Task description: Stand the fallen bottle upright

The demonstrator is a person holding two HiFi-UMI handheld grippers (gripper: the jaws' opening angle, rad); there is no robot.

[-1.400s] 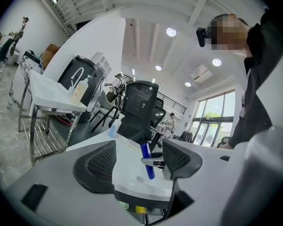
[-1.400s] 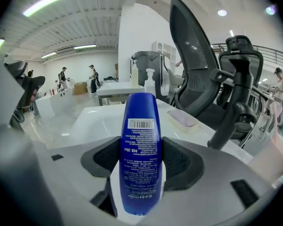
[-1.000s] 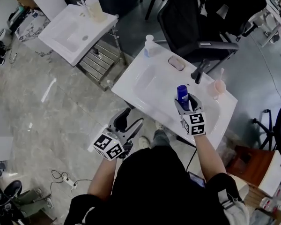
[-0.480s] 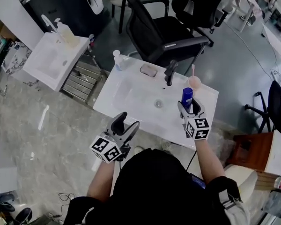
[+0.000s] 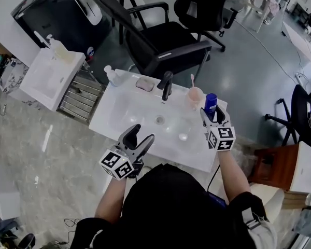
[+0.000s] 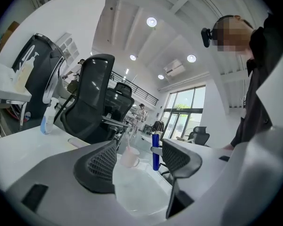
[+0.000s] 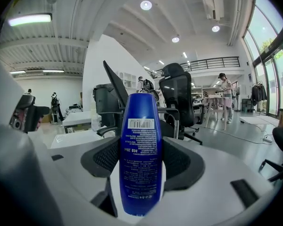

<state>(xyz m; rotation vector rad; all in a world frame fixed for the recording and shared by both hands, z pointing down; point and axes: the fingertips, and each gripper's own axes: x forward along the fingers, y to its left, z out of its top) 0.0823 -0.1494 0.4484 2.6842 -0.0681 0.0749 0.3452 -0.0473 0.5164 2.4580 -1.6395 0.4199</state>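
The blue bottle [image 7: 140,159] is pinched at its flanks by the right gripper [image 5: 214,115], the ribbed pads pressed against the label zone at about mid-body. It is carried over the right rear corner of the white washbasin [image 5: 123,119], just beside the pink cup [image 5: 195,94] and to the right of the black tap [image 5: 167,85]. Whether its lower end already touches the basin top cannot be told.

The bottle's long axis is seen to run vertically – one rounded end up, the other down – with the printed back label turned toward the right gripper's camera. Which end carries the cap cannot be made out.

A smooth, glossy plastic shell is shown, so a slippery surface is to be expected (more so if the basin is wet). The bottle is judged light to moderate in weight, stiff enough to be squeezed firmly yet with some give. A hold across the middle is judged best, since the tall, narrow body could tip easily once released.

The left gripper [image 5: 141,135] is held spread wide and empty at the near left edge of the basin – nothing lies between its jaws.
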